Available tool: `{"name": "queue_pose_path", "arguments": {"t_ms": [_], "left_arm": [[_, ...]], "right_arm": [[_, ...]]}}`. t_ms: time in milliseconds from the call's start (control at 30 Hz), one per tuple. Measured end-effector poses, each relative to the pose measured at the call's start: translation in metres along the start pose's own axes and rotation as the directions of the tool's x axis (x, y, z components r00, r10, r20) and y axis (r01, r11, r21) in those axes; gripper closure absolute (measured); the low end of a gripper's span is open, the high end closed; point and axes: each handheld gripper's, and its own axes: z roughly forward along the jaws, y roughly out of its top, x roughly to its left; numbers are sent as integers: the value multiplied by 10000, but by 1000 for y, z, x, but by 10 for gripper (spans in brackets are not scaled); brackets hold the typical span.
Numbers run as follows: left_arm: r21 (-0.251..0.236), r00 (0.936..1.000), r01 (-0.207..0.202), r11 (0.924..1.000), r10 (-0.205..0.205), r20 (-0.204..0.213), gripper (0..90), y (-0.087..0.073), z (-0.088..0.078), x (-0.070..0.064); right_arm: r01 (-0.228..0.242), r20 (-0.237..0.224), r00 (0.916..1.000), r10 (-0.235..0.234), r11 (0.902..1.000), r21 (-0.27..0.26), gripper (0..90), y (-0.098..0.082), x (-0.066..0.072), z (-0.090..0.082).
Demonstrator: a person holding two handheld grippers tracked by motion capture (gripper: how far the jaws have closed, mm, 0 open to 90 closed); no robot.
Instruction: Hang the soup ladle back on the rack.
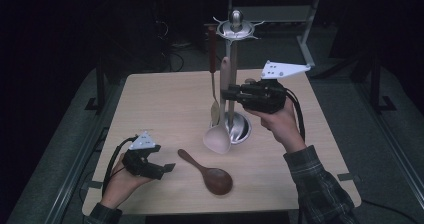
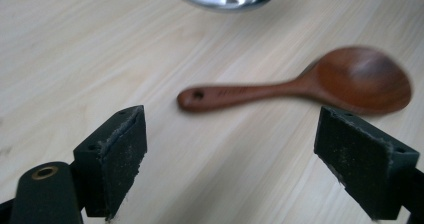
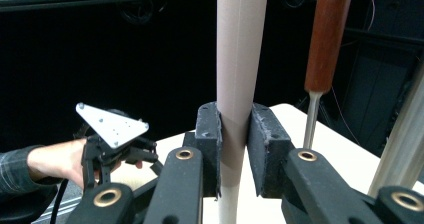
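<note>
A dark wooden spoon lies flat on the table, its bowl toward me. My left gripper hovers just left of its handle, open, nothing between the pads. In the left gripper view the wooden spoon lies beyond the wide-apart jaws of the left gripper. My right gripper is shut on the handle of a pale ladle, held upright with its bowl down beside the stand's base. In the right gripper view the pads of the right gripper clamp the ladle handle.
A metal utensil stand rises from a round base at the table's middle. A utensil with a dark wood handle hangs from it, just left of the ladle. The light wood table has dark floor all around.
</note>
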Motion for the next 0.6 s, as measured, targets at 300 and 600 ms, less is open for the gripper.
{"name": "queue_pose_path", "arguments": {"t_ms": [300, 600], "left_arm": [[307, 9993, 281, 9991, -273, -265, 127, -23, -1, 3], [371, 9995, 226, 9991, -218, -222, 127, -26, 0, 4]], "right_arm": [[58, -143, 9999, -61, 9997, -238, 761, 17, -11, -3], [-60, -284, 9996, 53, 9996, -260, 761, 21, -19, 1]]}}
